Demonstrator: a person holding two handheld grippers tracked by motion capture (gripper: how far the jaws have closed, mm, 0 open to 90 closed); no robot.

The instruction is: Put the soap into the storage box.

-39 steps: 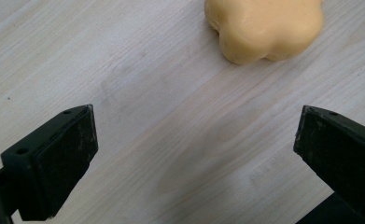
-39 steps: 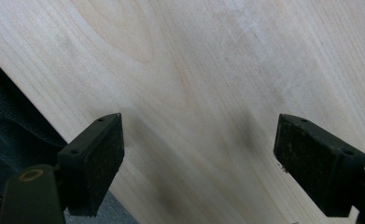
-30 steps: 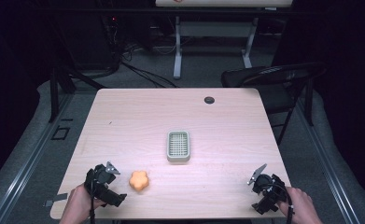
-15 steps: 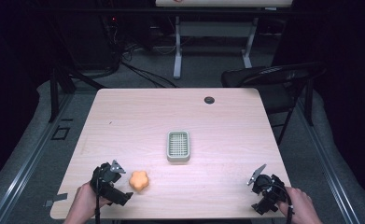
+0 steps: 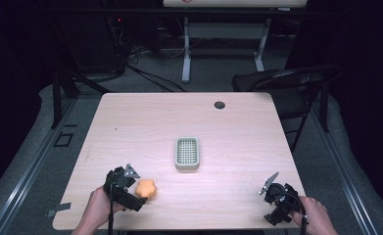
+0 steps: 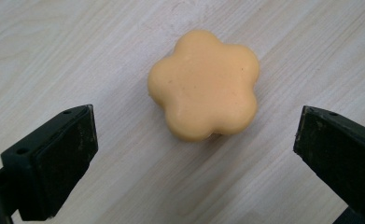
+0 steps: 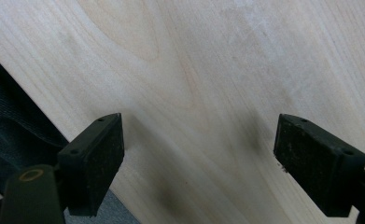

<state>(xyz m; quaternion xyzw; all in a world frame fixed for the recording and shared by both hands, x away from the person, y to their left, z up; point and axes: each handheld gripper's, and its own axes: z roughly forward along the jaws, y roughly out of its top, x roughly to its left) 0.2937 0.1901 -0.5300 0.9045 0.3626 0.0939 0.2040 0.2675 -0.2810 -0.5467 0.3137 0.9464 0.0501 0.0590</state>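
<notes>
Basically, a pale wood worktop (image 5: 130, 127) carries three things: an orange flower-shaped block (image 5: 146, 188) near the front left, a small grey ribbed tray (image 5: 187, 152) around the middle, and a dark round grommet (image 5: 220, 105) near the far edge. Left gripper (image 5: 134, 192) sits at the front left corner, held by the person's left hand (image 5: 97, 208), with its grey three-cornered plate on top. Its tip is just beside the orange block on the block's left side in the high view. In the left gripper view the fingers (image 6: 63, 158) are spread wide, the orange flower-shaped block (image 6: 203, 84) lying flat on the wood ahead of them and between their lines, touching neither one. Block has five rounded lobes and a smooth matte top. Right gripper (image 5: 273, 185) is at the front right corner, held by the right hand (image 5: 316, 218), well apart from the tray and block. In the right gripper view its fingers (image 7: 96, 158) are also spread wide with bare wood between them, and the worktop edge cuts diagonally at the lower left with dark fabric and grey floor beyond. Behind the worktop, a dark chair (image 5: 287, 81) stands at the right and white frame legs (image 5: 186, 54) farther back.
</notes>
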